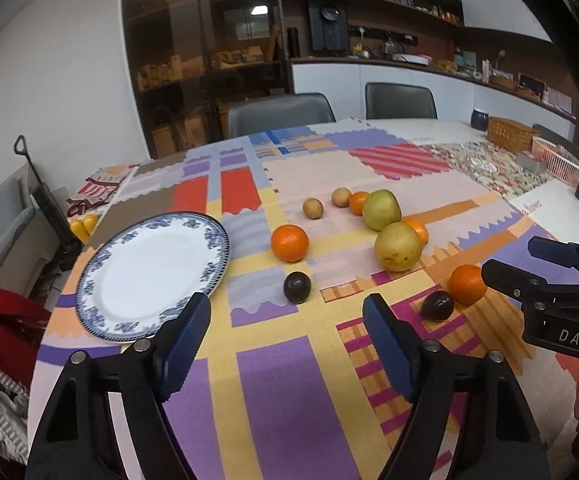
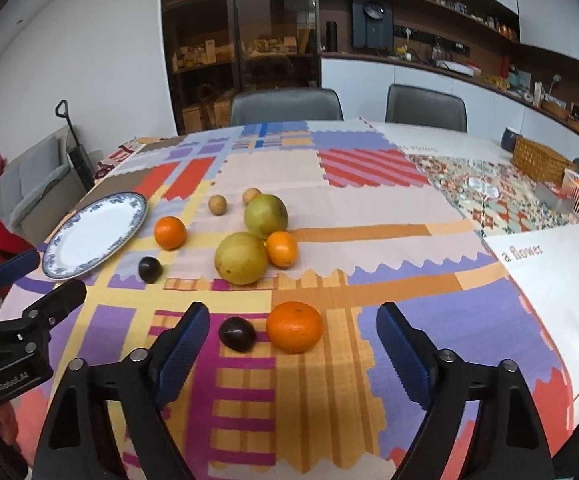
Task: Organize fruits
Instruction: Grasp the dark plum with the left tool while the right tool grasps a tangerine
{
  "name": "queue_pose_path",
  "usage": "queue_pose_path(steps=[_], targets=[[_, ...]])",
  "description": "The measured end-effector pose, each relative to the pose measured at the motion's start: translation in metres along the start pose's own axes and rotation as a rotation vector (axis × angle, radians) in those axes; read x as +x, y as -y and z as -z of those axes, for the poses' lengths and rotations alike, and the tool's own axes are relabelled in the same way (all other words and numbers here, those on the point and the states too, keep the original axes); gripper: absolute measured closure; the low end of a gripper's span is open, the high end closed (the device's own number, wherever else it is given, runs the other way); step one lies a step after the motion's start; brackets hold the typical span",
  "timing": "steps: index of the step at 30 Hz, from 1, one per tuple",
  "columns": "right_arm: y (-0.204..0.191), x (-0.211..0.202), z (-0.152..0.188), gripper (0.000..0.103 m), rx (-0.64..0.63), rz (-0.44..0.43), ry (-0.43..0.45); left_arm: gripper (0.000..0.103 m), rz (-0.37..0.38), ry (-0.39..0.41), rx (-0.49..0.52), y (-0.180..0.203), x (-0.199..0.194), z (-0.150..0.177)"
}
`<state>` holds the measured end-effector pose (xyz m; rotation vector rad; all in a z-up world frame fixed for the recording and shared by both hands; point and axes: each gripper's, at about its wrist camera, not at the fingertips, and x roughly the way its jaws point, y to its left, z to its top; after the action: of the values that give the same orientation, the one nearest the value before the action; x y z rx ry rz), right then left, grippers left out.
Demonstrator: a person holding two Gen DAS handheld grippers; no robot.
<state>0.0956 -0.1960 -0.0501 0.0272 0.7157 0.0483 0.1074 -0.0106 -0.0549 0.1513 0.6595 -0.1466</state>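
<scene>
Barely begun: blue-rimmed plate [image 1: 149, 276] bare at the table's [image 2: 529, 320] left, every fruit loose on the patchwork cloth. Nearest the right hand-held gripper [image 2: 292, 338], an orange [image 2: 294, 327] and dark plum [image 2: 237, 334]; pears [image 2: 241, 258] and small brown fruits [image 1: 312, 208] farther back. Left hand-held gripper [image 1: 287, 340] and right alike spread wide, holding nothing.

Even indoor light, ceiling strip glare on the glass cabinet [image 1: 205, 60], soft shadows, mild blur, dark bowed fisheye edges.
</scene>
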Motion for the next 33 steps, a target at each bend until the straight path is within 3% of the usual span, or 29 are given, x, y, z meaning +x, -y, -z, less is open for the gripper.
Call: queue_pose_path(steps=[11,20,33], targets=[[0.011,0.037,0.000,0.036,0.078,-0.011,-0.109,0.048,0.027,-0.090,0.005,-0.001,0.046,-0.007],[0.016,0.055,0.000,0.047,0.127,-0.028,-0.167,0.054,0.035,-0.154,-0.004,-0.001,0.078,-0.012],[0.013,0.070,-0.001,0.059,0.125,-0.052,-0.209,0.075,0.065,-0.221,-0.028,-0.003,0.103,-0.010]])
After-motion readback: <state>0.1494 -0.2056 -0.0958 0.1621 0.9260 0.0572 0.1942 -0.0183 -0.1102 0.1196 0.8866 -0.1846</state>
